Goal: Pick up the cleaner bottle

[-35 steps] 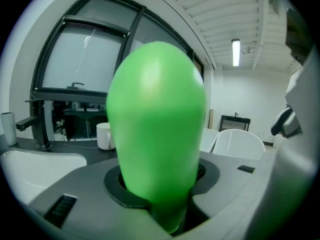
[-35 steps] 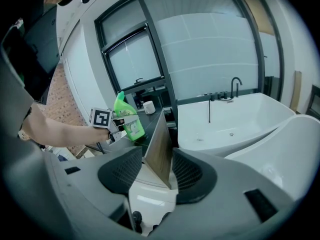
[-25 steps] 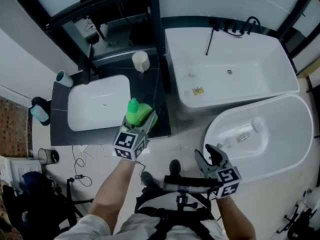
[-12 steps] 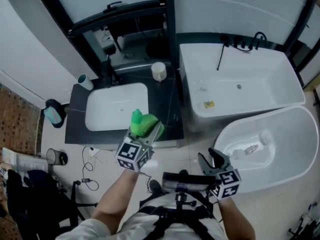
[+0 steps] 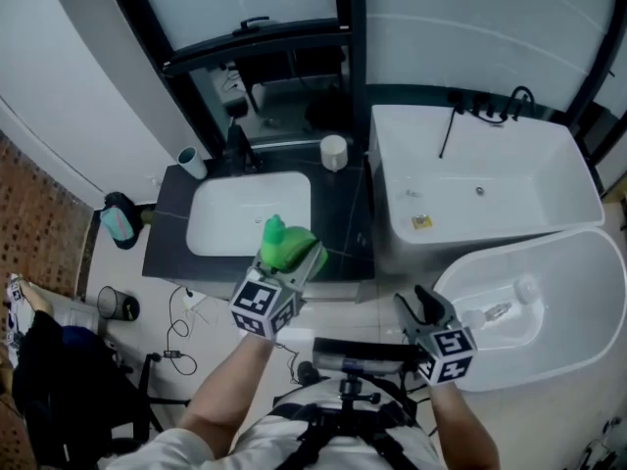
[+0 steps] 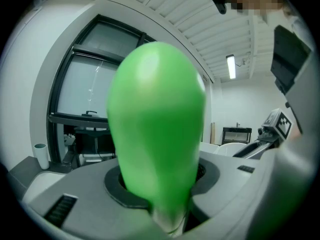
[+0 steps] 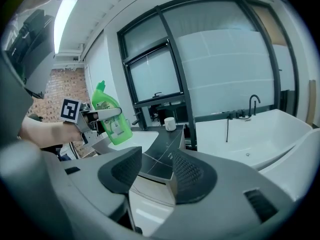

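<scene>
The green cleaner bottle is held in the air above the front of the dark vanity counter, clamped upright in my left gripper. It fills the left gripper view as a big green shape pinched between the jaws. From the right gripper view the bottle shows upright with its label, gripped around its middle by the left gripper. My right gripper hangs low by the oval tub, jaws apart with nothing between them.
A white basin is set in the counter, with a white cup and a faucet behind it. A rectangular tub and an oval tub stand at the right. A bin and cables lie on the floor at left.
The left gripper has lifted the green bottle higher and carried it slightly toward the basin. The head view has shifted, showing more of the window. The right gripper rose a little.
</scene>
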Available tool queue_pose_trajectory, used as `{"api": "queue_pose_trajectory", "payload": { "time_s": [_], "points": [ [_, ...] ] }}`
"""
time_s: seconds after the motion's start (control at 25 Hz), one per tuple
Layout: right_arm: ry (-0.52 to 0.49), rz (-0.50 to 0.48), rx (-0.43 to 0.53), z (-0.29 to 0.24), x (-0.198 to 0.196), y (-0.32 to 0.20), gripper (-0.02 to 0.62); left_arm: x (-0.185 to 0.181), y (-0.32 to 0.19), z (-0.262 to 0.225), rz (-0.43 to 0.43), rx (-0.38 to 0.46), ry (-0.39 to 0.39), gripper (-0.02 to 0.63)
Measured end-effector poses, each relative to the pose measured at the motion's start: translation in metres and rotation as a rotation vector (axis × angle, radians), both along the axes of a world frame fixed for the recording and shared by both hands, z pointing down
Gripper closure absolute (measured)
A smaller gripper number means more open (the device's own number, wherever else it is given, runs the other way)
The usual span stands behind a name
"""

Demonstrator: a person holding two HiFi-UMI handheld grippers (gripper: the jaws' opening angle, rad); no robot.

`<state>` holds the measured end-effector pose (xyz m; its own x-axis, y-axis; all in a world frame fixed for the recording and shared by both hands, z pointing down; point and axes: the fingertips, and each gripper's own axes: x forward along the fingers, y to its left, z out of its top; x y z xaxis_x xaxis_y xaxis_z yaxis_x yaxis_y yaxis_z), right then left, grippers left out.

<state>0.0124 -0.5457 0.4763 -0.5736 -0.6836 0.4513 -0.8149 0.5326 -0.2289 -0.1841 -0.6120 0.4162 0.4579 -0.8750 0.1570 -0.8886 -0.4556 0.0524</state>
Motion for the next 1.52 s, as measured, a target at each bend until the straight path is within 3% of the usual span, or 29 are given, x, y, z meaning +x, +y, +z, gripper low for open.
{"api": "queue_pose_trajectory", "payload": {
  "time_s": [1.52],
  "points": [
    [-0.001, -0.077, 0.076, -0.033, -0.057, -0.009, 0.396, -0.054, 0.072, -0.028, -0.091, 0.008, 0.012, 0.443]
  ]
}}
